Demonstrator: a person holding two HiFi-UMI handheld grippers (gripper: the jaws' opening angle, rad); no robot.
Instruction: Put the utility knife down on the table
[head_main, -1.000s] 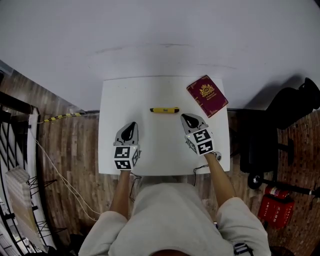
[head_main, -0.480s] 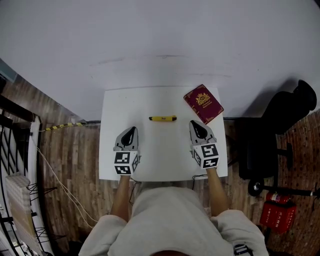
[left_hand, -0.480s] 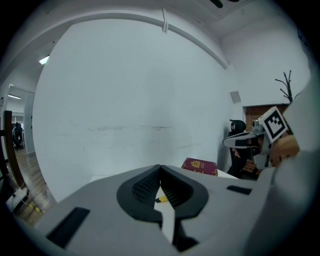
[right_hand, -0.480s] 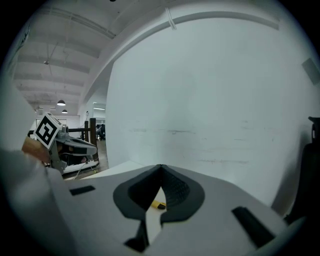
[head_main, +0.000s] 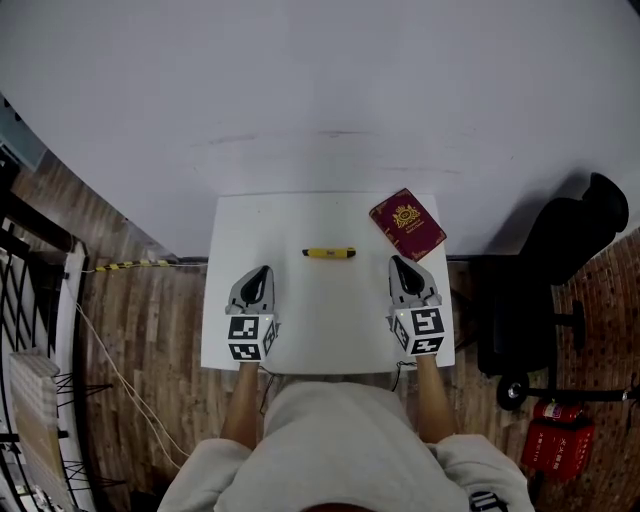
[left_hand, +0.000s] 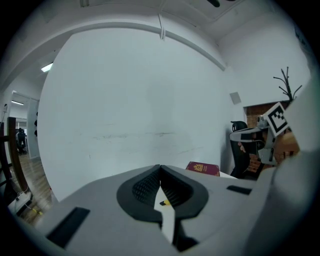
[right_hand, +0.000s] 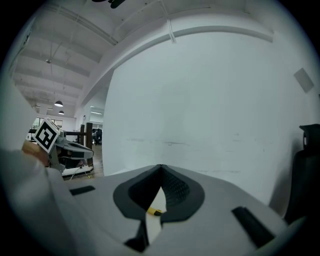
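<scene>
Down on the white bench (head_main: 320, 320): the yellow utility knife (head_main: 329, 253), flat, lying crosswise, roughly central in the far half. Touching nothing but the bench. Off to its right, near the far right corner, a dark red booklet (head_main: 407, 224) with a gold crest, lying askew, well apart from the knife.

Nearer the person, 2 grippers, 1 on each side. Over the near left part of the bench, the left gripper (head_main: 263, 271), pointing away from the person, jaws pressed together at the tips, pinching nothing. Over the near right part, the right gripper (head_main: 398, 263), same story: jaws pressed together, nothing between them. Both short of the knife and clear of it.

In the left gripper view, just a sliver of yellow and black peeping through the slit below the closed tips, the booklet beyond on the right. In the right gripper view, a similar yellow sliver in the slit, probably the knife, though too small to tell which end.

Right of the bench, a black chair (head_main: 560, 250) on the wood floor (head_main: 150, 330), and a red fire extinguisher (head_main: 555, 435) near it.
</scene>
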